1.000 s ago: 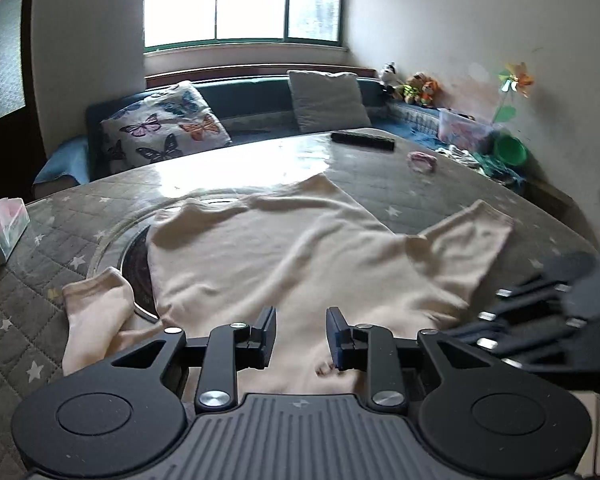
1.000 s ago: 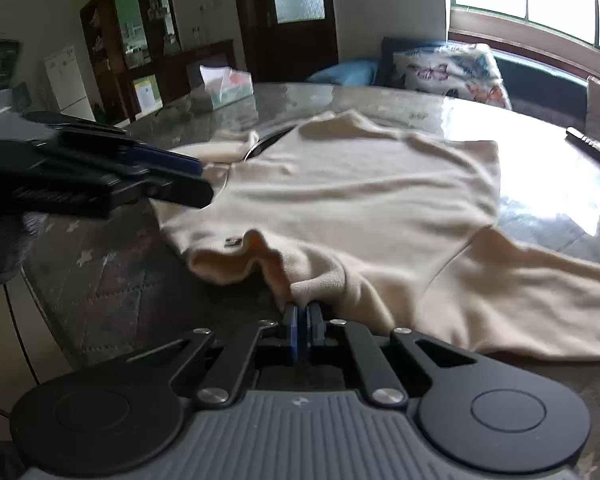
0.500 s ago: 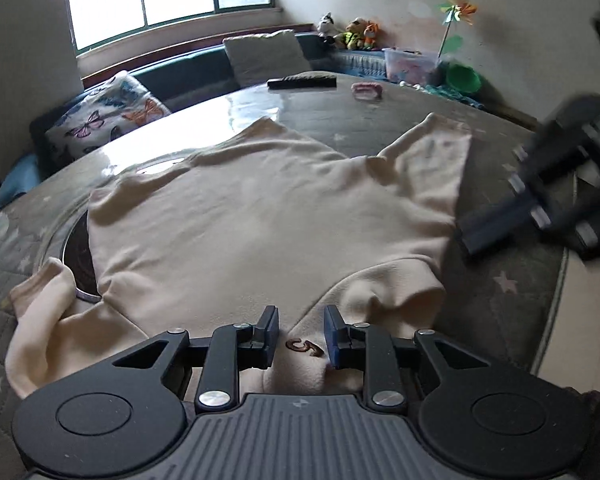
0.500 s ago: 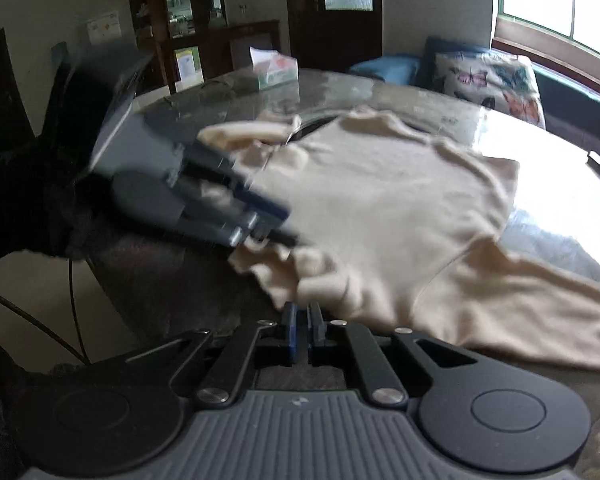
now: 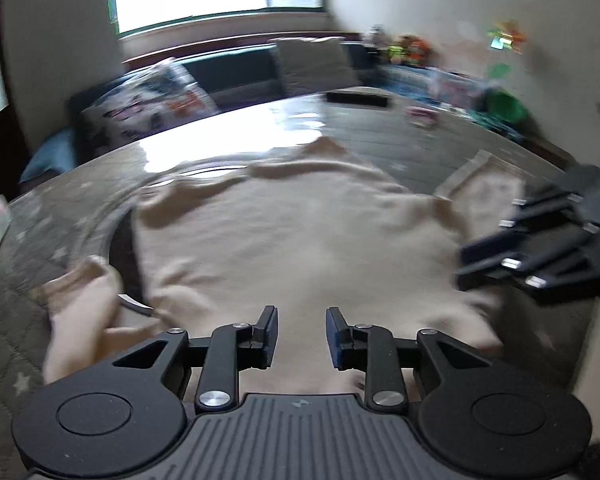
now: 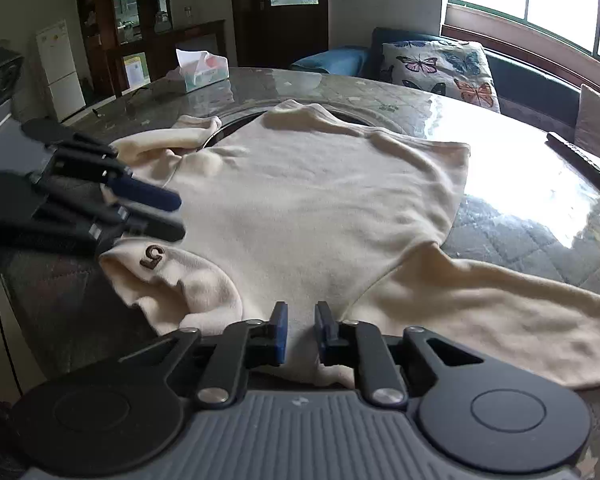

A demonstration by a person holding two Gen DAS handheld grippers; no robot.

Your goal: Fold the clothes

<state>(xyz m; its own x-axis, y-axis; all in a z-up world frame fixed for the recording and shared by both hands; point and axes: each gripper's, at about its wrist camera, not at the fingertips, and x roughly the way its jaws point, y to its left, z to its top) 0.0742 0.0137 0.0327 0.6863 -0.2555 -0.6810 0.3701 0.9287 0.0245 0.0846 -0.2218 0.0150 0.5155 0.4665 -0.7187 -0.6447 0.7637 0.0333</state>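
A cream long-sleeved top [image 5: 300,240] lies spread on the round table; it also shows in the right wrist view [image 6: 308,200], with a brown "5" mark [image 6: 153,256] on its rumpled near hem. My left gripper [image 5: 301,334] is open, just above the near hem, holding nothing. It shows from the side in the right wrist view [image 6: 152,212], at the left by the "5" mark. My right gripper [image 6: 300,330] is open over the near hem beside the right sleeve [image 6: 480,312]. It shows at the right of the left wrist view [image 5: 500,256].
The table [image 6: 520,200] has a quilted cover under glass. A tissue box [image 6: 202,70] sits at its far left, a remote [image 6: 580,164] at the right. A bench with a butterfly pillow [image 6: 440,68] runs under the window behind.
My right gripper was shut on the hem and has opened, letting the cloth go. The left gripper has stayed open and swung over the hem. The top has shifted on the table.
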